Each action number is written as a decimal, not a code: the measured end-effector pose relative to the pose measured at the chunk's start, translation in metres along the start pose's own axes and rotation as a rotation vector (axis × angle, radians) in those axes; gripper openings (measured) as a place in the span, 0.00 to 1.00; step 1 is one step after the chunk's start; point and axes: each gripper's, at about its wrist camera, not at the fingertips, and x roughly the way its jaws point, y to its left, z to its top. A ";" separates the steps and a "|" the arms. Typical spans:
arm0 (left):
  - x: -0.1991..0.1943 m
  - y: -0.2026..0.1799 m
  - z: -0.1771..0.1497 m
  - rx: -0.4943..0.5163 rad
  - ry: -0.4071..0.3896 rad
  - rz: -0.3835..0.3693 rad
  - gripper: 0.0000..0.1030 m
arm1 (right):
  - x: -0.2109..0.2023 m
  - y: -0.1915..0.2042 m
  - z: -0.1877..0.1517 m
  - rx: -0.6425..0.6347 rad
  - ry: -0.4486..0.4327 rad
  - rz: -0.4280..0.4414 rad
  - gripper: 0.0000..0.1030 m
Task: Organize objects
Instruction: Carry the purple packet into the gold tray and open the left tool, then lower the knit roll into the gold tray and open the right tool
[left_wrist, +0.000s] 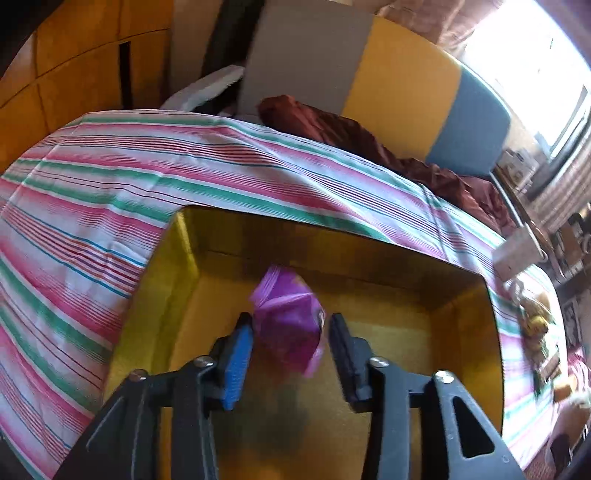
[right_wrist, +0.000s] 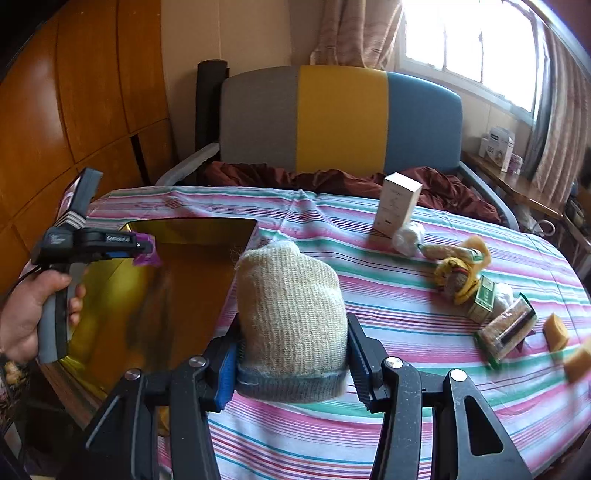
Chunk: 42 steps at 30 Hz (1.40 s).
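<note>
Left wrist view: left gripper hangs over the open yellow box, lower middle of frame.
Left gripper state: jaws parted, a gap on each side of the purple packet; the pads do not press it.
Purple packet: blurred, crinkled plastic, between the fingertips above the box floor; whether it touches anything cannot be told.
Box edges: four yellow walls in view, bare floor around the packet; near wall cut off by the gripper body.
Right wrist view: right gripper clamps the knitted hat, lower centre.
Knitted hat: cream knit, grey-blue band at the jaws, crown pointing away; it hides part of the striped tablecloth.
Open room: bare cloth between hat and the clutter at right.
Clutter: white carton upright, green packet, sponge; small items between are hard to make out.
Hand: far left, gripping the other tool's handle.
</note>
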 end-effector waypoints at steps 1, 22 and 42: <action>0.000 0.001 0.001 -0.001 -0.002 0.009 0.44 | 0.000 0.002 0.000 -0.004 0.000 0.003 0.50; -0.079 0.013 -0.079 -0.084 -0.114 -0.002 0.45 | 0.077 0.104 0.045 -0.172 0.159 0.208 0.50; -0.090 0.017 -0.087 -0.104 -0.137 -0.025 0.45 | 0.160 0.139 0.086 -0.107 0.233 0.133 0.68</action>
